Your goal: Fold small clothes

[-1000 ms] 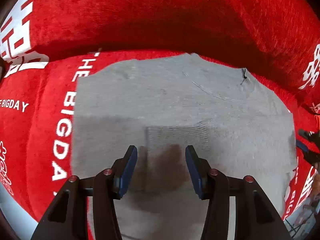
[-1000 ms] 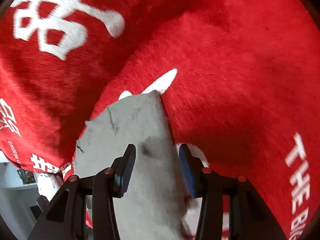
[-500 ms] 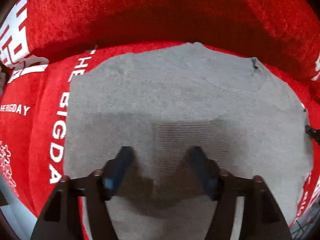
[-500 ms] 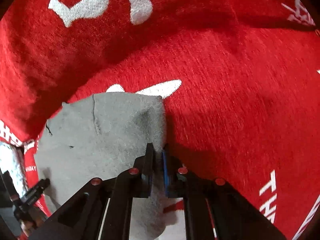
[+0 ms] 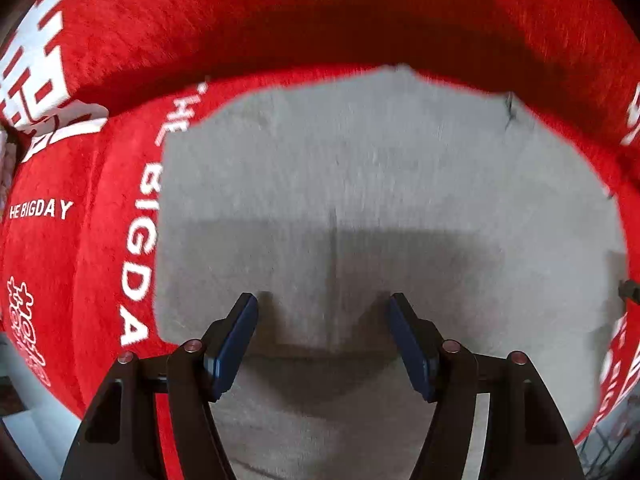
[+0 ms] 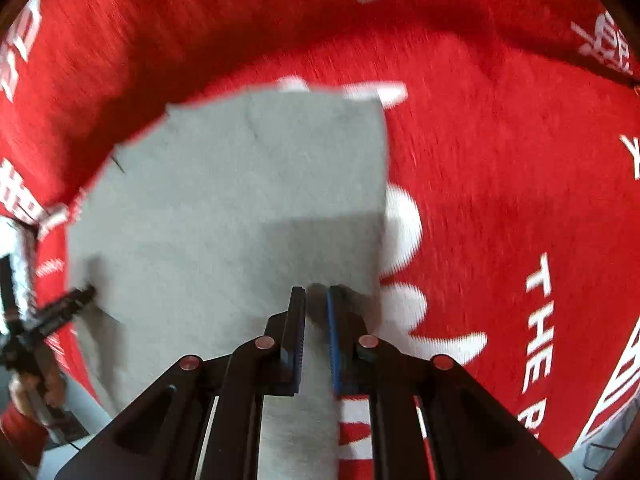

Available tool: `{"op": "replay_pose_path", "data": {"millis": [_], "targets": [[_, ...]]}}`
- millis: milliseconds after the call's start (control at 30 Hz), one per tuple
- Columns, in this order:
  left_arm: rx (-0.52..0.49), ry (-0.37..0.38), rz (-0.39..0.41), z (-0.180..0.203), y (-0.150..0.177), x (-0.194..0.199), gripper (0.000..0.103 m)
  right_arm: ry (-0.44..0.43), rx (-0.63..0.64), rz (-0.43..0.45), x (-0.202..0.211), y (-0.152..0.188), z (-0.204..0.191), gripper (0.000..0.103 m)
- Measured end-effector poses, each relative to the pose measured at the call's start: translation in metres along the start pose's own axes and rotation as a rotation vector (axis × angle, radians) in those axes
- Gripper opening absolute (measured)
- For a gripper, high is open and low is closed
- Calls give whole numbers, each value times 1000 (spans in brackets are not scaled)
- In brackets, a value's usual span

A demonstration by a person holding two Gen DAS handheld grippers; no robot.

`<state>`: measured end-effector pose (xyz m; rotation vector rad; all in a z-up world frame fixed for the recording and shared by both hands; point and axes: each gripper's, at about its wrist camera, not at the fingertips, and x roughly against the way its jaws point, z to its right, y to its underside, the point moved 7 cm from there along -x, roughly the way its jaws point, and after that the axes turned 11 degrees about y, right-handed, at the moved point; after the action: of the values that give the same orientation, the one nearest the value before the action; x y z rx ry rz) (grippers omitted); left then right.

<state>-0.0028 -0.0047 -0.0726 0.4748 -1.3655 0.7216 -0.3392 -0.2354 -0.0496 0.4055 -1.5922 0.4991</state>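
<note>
The grey knit garment [image 5: 360,200] lies spread flat on the red plush cover [image 5: 280,20] with white lettering. The left gripper [image 5: 323,308] points straight down over it, its fingers [image 5: 236,340] set wide apart with nothing pinched; the cloth lies between and beneath them, a faint seam running up the gap. Over in the right wrist view, the right gripper [image 6: 316,296] has its fingers nearly together, clamped on the garment's near right edge, and a strip of grey cloth runs back between the pads. The rest of the garment fans out up and to the left, its right edge against the red cover
</note>
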Motion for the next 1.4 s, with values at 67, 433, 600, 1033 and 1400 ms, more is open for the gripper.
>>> {"op": "replay_pose_path", "data": {"millis": [67, 433, 600, 1033, 1400], "targets": [[7, 6, 22, -2, 3, -1, 69, -23, -10, 22, 2, 1, 4, 11], [34, 3, -10, 6, 24, 16, 69, -50, -72, -27, 34, 25, 27, 29], [37, 9, -14, 18, 36, 24, 69, -70, -65, -40, 44, 38, 22, 32], [20, -38, 16, 36, 58, 55, 69, -123, -50, -65, 51, 55, -1, 52], [91, -25, -16, 33, 76, 49, 69, -148, -20, -74, 57, 66, -9, 61]]}}
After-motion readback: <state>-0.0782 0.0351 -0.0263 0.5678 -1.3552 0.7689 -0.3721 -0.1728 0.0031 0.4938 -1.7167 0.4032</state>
